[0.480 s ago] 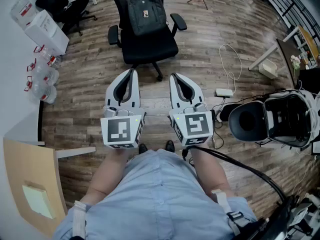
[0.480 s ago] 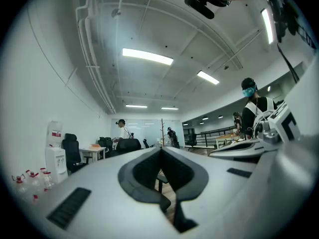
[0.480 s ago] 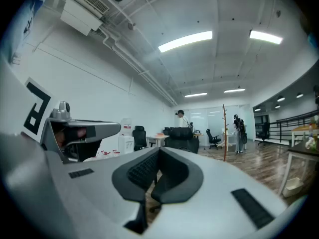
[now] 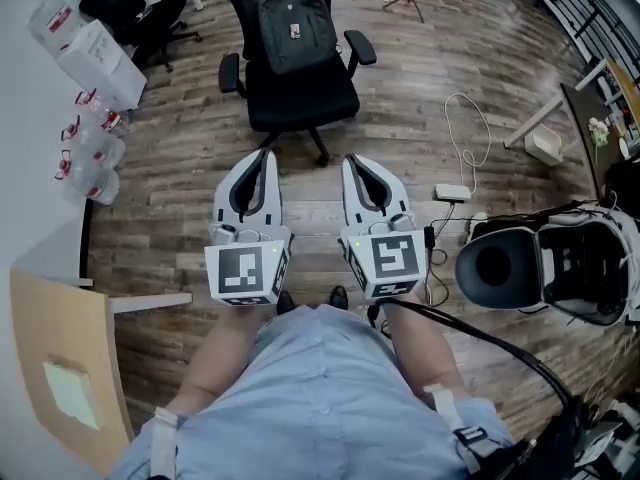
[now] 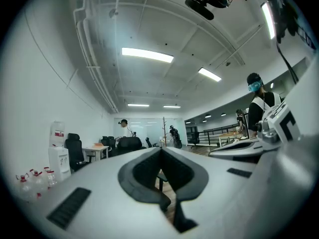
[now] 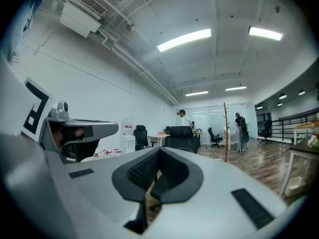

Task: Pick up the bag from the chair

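Bag [image 4: 292,26] sits upright on the black chair [image 4: 303,96], leaning on the backrest, long axis running up the back, away from the person. It lies straight ahead, between the lines of the two grippers and well apart from both. Left gripper [image 4: 263,156] looks marginally nearer; right gripper [image 4: 351,162] sits just beside it, parallel, both aimed at the chair. Each gripper has its jaws pressed together at the tips, holding nothing, touching nothing. Next move likely needs a reach forward and the jaws spread.
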Motion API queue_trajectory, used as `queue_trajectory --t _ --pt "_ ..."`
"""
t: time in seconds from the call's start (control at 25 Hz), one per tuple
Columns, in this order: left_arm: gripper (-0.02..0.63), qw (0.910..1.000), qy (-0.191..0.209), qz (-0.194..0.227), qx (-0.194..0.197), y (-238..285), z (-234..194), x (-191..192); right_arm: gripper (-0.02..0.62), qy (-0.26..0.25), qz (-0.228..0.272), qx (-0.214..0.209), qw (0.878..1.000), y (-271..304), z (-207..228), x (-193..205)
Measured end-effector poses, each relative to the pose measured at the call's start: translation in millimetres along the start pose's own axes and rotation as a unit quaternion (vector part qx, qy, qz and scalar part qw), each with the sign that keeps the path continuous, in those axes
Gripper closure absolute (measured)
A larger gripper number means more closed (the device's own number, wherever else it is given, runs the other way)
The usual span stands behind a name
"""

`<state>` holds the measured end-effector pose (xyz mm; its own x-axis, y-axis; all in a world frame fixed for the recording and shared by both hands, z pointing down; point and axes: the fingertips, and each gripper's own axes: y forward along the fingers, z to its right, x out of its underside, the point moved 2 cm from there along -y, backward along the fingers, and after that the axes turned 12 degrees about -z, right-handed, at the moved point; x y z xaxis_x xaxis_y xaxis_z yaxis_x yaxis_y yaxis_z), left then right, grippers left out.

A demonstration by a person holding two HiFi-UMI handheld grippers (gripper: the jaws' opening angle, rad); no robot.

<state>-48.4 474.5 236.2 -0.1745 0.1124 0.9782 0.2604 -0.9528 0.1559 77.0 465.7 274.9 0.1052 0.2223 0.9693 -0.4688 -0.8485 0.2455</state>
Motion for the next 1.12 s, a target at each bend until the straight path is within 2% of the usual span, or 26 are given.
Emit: queue_trajectory --t 0.2,0.48,0.76,1.12 --pt "0.604 0.9999 -0.004 -0.006 -0.012 12.7 16.6 3.7 0.594 0.015 0.002 -0.039 0.999 2.6 16.2 5.6" --pt "0.604 0.9995 -0.008 -0.023 -0.017 33.9 22.3 15.2 0.594 0.025 -0.015 -0.037 0.999 26.7 41.4 16.7" --pt "0.604 0.9992 -0.018 -0.032 -0.019 93.3 -8.3 24.4 0.594 0.034 -0.025 -0.025 0.999 89.4 65.4 14.2" --pt "0.604 0.9995 -0.019 -0.026 -0.002 201.4 -80.3 17.4 0.594 0.029 -0.009 -0.006 1.000 208.4 86.1 -28.5"
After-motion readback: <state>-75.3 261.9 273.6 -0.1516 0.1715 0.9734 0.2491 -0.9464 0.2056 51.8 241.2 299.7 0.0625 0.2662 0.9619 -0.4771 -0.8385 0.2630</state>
